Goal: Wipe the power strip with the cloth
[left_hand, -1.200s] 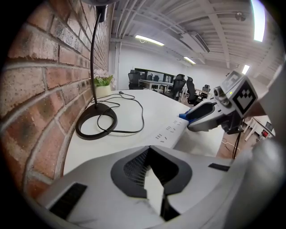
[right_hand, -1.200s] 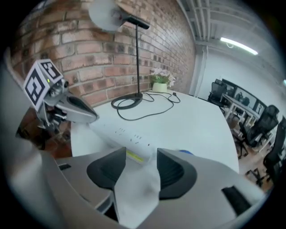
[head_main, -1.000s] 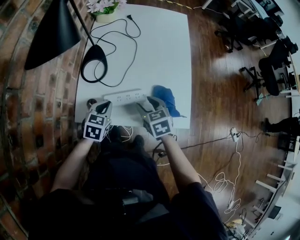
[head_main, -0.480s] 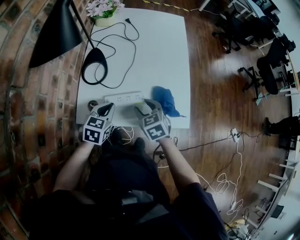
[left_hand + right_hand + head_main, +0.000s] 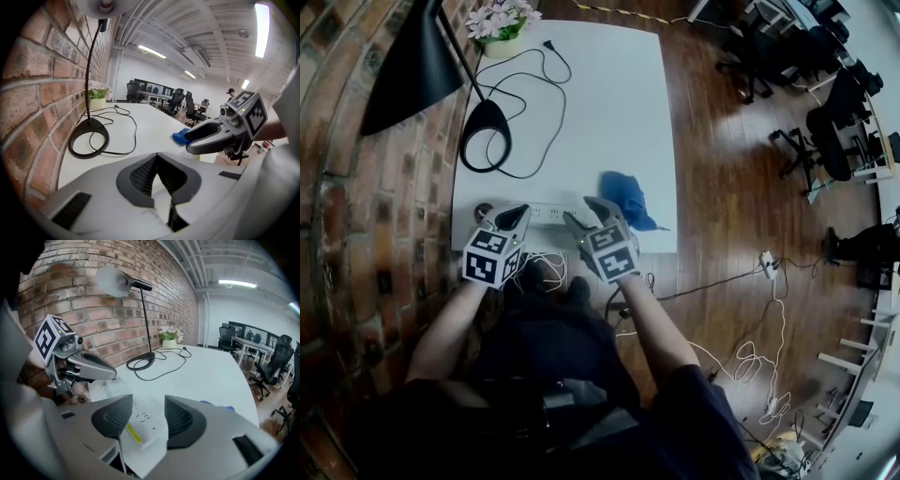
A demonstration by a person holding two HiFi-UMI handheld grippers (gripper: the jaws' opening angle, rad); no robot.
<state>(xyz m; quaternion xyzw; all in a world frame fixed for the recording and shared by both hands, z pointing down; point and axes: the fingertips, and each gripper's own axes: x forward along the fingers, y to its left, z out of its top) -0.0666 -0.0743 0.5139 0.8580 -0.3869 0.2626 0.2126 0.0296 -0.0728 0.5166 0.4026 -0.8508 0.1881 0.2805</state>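
The right gripper (image 5: 577, 211), fingers wide on the power strip (image 5: 548, 212), is pulling it nearer the desk's (image 5: 609, 112) front edge than before. The left gripper (image 5: 514, 213) is hovering alongside, fingers together.

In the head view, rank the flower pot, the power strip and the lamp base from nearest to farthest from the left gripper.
1. power strip, just to its right.
2. lamp base, farther back on the left.
3. flower pot, at the far left corner.

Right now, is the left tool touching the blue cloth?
Apart. Head view: left tool at the left end of the power strip, cloth lying beyond its right end.
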